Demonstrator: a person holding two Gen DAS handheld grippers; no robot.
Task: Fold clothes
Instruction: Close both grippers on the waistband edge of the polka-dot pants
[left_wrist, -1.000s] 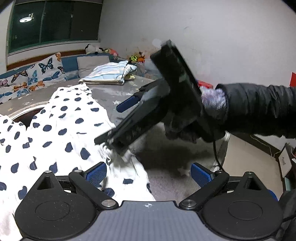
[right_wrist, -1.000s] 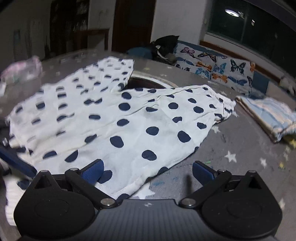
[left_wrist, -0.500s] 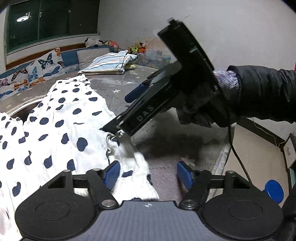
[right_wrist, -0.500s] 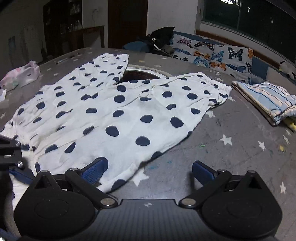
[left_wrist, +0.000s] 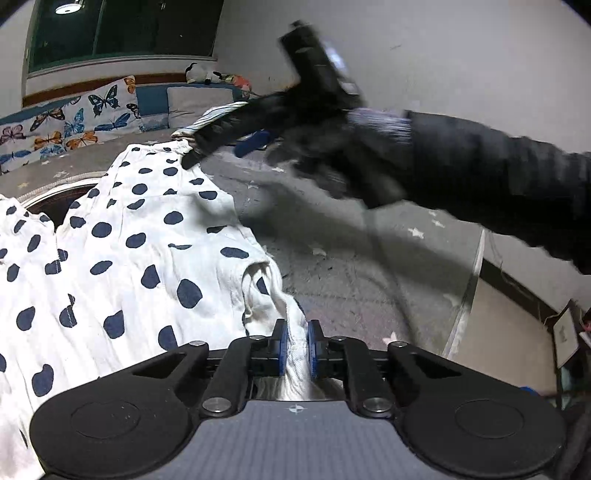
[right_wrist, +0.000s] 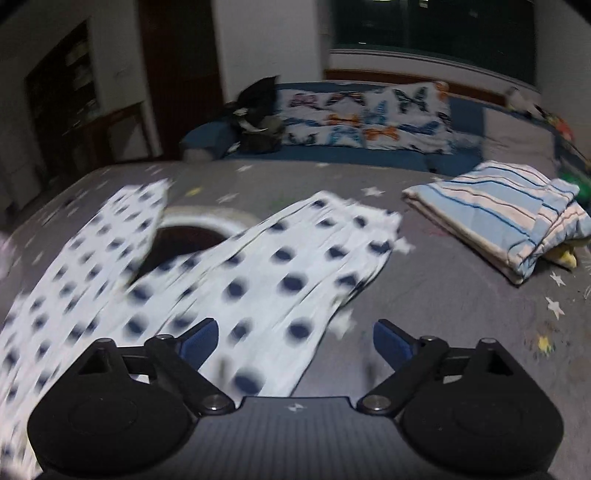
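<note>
Left wrist view: your left claw (left_wrist: 294, 341) is closing, and its blue pads (left_wrist: 282, 341) already pinch a bunched white edge of the polka-dot garment (left_wrist: 122, 236), near the camera. This near corner looks like the anchor point for a fold, so the pinch makes sense. The garment lies spread over the grey star-print bench (left_wrist: 343, 266), running left and far, partly covering a round dark opening (left_wrist: 55, 203). Your right claw (left_wrist: 195, 155) reaches across at the far end of the cloth, blurred, with its tip about at the far hem. I can't tell from this view whether it touches. A dark sleeve (left_wrist: 498, 184) enters from the right.

Right wrist view: the right claw (right_wrist: 295, 341) has its jaws wide but starting to close, with nothing pressed between the pads. The garment's (right_wrist: 258, 280) right edge lies below and just ahead of the left pad. My guess is you're lining it up on the far end to pair with the left pinch. A folded striped cloth (right_wrist: 495, 218) sits far right, apart, likely already done. Butterfly cushions (right_wrist: 365, 118) sit behind.
</note>
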